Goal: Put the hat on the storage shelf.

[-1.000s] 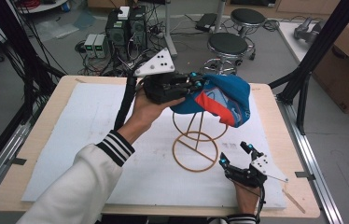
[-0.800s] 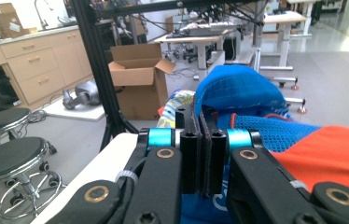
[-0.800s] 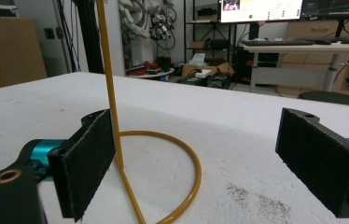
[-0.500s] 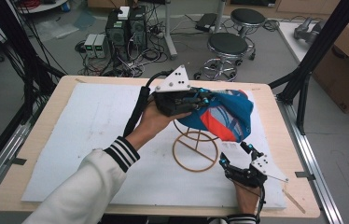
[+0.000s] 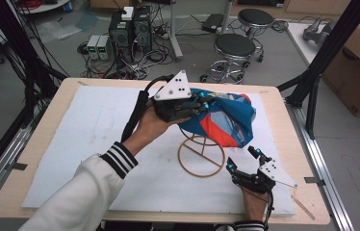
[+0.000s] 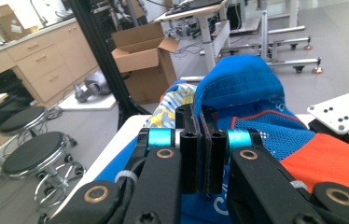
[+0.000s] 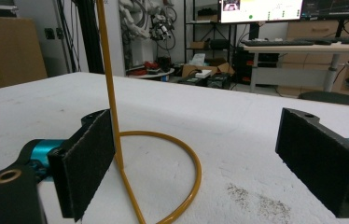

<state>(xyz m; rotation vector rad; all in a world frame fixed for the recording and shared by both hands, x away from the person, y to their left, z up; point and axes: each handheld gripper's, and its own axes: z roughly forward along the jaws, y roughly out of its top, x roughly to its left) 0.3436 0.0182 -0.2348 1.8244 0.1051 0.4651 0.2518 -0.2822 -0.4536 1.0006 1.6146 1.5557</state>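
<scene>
- High view: the left tongs (image 5: pixel 202 107) pinch the rim of a blue and orange cap (image 5: pixel 226 120), holding it over the top of a yellow wire stand (image 5: pixel 201 156), apparently to seat it there. The right tongs (image 5: pixel 243 161) rest spread beside the stand's base ring, likely ready to steady it. A white mat (image 5: pixel 72 144) covers the wooden tabletop (image 5: pixel 33 144); stools (image 5: pixel 235 48) and computers stand behind.
- Left gripper view: jaws pressed together on blue cap fabric (image 6: pixel 242 84); a cardboard box (image 6: pixel 144 60) and cabinets beyond.
- Right gripper view: jaws wide apart, the stand's upright (image 7: pixel 109 93) just beside one pad (image 7: pixel 91 158); monitors behind.
</scene>
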